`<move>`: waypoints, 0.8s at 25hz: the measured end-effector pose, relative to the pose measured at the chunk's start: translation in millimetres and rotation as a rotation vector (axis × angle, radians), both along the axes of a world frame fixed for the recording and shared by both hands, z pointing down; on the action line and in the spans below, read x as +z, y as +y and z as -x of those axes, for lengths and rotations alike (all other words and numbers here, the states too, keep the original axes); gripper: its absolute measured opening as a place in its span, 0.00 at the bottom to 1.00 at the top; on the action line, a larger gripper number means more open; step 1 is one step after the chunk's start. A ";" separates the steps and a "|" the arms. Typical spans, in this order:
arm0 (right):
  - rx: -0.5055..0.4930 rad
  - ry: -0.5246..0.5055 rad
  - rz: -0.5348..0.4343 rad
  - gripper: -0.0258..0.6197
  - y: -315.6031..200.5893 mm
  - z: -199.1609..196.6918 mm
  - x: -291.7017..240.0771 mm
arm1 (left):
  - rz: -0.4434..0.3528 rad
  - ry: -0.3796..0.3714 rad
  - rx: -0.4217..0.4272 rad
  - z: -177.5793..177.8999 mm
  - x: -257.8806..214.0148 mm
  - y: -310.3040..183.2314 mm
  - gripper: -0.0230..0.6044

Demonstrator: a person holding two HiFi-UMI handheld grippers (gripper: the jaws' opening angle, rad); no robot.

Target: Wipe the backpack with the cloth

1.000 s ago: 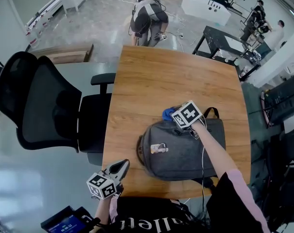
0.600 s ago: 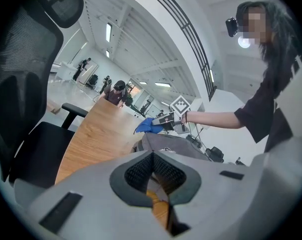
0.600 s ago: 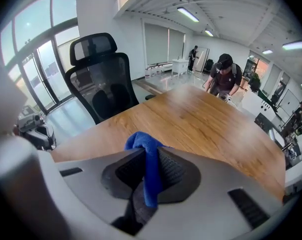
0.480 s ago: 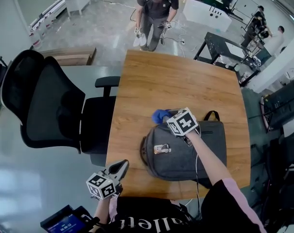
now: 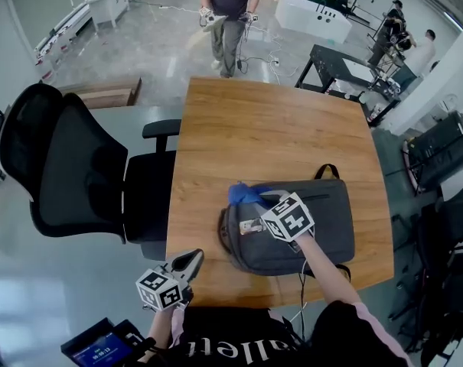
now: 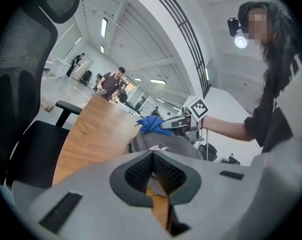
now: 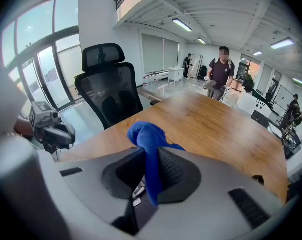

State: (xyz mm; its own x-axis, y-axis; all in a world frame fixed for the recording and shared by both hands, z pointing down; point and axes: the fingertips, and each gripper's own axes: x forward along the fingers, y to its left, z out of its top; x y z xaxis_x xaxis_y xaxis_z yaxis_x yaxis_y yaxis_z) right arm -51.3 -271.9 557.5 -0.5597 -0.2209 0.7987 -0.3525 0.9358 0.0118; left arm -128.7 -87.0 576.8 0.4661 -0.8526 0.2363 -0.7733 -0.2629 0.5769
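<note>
The right gripper (image 5: 255, 199) clamps a crumpled blue cloth (image 5: 241, 193) against the grey fabric backpack (image 5: 315, 220) at centre frame; lower left, the left gripper (image 5: 191, 258) hangs with its jaws together, empty.

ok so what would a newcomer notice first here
The bright blue cloth stands out most, pinched in the right claw at the left end of the grey backpack. The backpack lies flat near the front edge of the wooden table. Next come the left claw, shut on nothing at the table's near left corner, and the big black office chair beside the table's left side.
</note>
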 end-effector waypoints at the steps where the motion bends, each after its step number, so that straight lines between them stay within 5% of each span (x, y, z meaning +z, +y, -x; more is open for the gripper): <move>1: -0.004 -0.001 0.002 0.14 7.3 -2.3 -0.8 | 0.002 0.000 0.006 -2.2 0.4 0.6 0.04; 20: 0.032 -0.017 0.191 0.14 168.5 -55.5 28.6 | -0.017 -0.004 0.044 -7.5 0.8 1.6 0.04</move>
State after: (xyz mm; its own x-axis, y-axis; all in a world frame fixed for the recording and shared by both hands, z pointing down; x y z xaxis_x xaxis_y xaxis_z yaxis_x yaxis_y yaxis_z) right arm 4.1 -103.4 586.1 -0.5689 -0.0836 0.8182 -0.3803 0.9088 -0.1716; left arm -121.2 -85.4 577.6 0.5028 -0.8349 0.2238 -0.7627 -0.3067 0.5694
